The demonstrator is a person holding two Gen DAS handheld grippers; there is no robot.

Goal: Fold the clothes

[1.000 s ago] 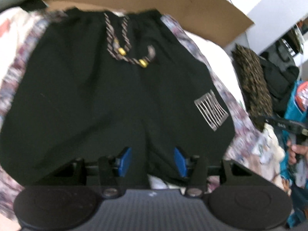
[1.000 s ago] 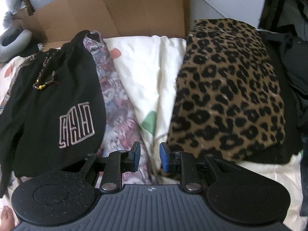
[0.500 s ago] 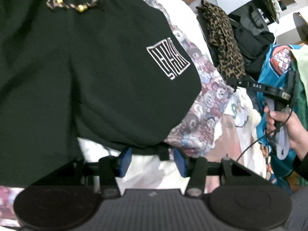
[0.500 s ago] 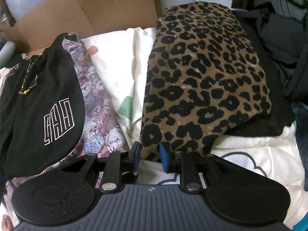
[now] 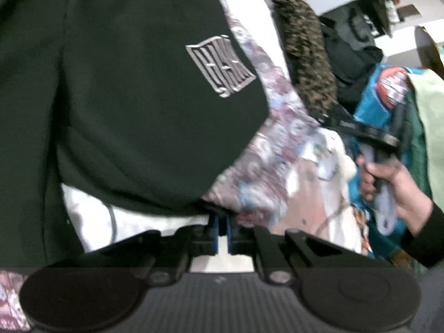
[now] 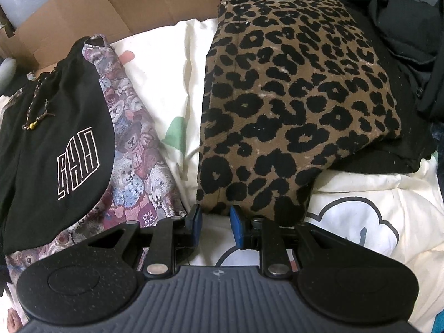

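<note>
Black shorts [image 5: 138, 111] with a white line logo [image 5: 222, 69] lie flat on a bear-print blanket [image 5: 277, 144]. My left gripper [image 5: 220, 219] sits at the near hem of the shorts' right leg, its jaws closing to shut, the blue pads pinching the hem edge. In the right wrist view the shorts [image 6: 55, 138] lie at the left. My right gripper [image 6: 216, 216] stands narrowly open at the near corner of a folded leopard-print garment [image 6: 291, 97], with only white bedding showing between its pads. A hand [image 5: 388, 177] holding that gripper appears at the right of the left wrist view.
Brown cardboard [image 6: 125, 5] stands along the back. White bedding [image 6: 172, 69] with printed shapes separates the blanket [image 6: 138, 152] from the leopard garment. Dark clothes [image 6: 402, 27] are piled at the far right. Teal fabric [image 5: 374, 97] lies beyond the hand.
The left gripper moved right and down to the hem of the shorts' right leg, then shut there. The right gripper sank closer to the leopard garment's near corner, its opening unchanged.
</note>
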